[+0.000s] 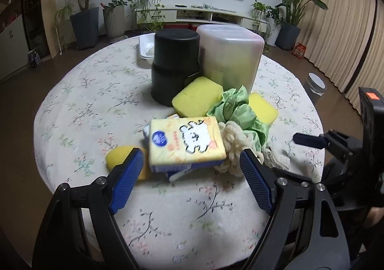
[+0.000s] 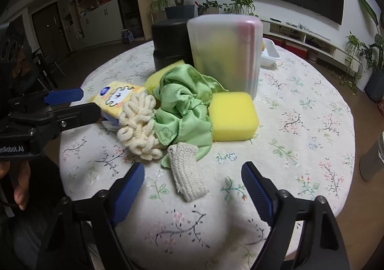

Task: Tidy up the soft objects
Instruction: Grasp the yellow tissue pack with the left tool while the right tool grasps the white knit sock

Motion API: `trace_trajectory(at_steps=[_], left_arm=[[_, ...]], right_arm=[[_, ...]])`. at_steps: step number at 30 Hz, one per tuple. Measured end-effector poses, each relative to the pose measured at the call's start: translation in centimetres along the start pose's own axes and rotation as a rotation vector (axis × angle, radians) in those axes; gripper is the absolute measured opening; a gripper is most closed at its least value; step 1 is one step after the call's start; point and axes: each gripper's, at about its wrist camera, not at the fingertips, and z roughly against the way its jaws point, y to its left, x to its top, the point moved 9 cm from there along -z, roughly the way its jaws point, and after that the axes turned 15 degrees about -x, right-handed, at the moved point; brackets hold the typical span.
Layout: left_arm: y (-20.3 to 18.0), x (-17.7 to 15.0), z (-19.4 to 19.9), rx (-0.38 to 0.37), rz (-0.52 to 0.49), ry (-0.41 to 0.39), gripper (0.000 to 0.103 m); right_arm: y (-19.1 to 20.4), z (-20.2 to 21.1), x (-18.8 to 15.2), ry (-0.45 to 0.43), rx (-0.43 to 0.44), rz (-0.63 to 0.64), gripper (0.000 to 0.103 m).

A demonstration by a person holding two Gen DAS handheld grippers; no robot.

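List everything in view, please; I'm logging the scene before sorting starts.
sponges: three, yellow, around the pile
tissue pack: one, yellow, between the left fingers
satin cloth: one, green, pile centre
chenille piece: one, cream, beside the cloth
knitted piece: one, cream, nearest the right gripper
container: one, translucent, behind the pile
canister: one, black, beside the container
tray: one, white, far edge
table: one, floral cloth
left gripper: open
right gripper: open, empty

The left hand-held gripper (image 2: pixel 72 102) body reads "enRobot.AI", cut off; the tissue pack (image 1: pixel 186 141) print is illegible.
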Motion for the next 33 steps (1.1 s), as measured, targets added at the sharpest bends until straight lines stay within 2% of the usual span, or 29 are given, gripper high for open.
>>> trace_trajectory(at_steps=[3,5,8,9,11,15,19,33], left_arm=[[0.3,0.2,-1.3,0.026,-0.003,0.035,0.082],[0.5,0.1,-1.9,0.048,-0.005,0.059,0.082],[1.3,0.0,-2.7,0.056,0.026,0.078,0.082],[1.7,-0.1,-3.0,0.053,0.052,0.079,0.082],[2.1,-0.1,-3.2,0.05,0.071,0.077,0.082],[1.9,0.1,-3.6,0.077,0.05,0.083,0.082],[2.0,0.1,-3.5,0.058,0.073,0.057,0.075],[1.9,-0.4,-0.2,0.015,0.121,-0.02,0.074]], right_arm=[[0.2,-1.2,0.0,0.018,-0.01,0.001,0.078],[0.4,-2.0,-0.3,0.029,-0.023,0.019,0.067],[0.5,-2.5,-0.7,0.024,-0.039,0.049,0.059],[0.5,-2.5,-0.6,0.024,-0.039,0.052,0.058],[0.3,-2.4,-0.5,0.019,-0.031,0.041,0.048],[-0.3,-2.3,-0.2,0.009,-0.032,0.019,0.037],[-1.0,-2.5,-0.2,-0.001,-0.027,-0.001,0.028],[-1.3,-1.4,-0.2,-0.018,0.025,-0.049,0.026]])
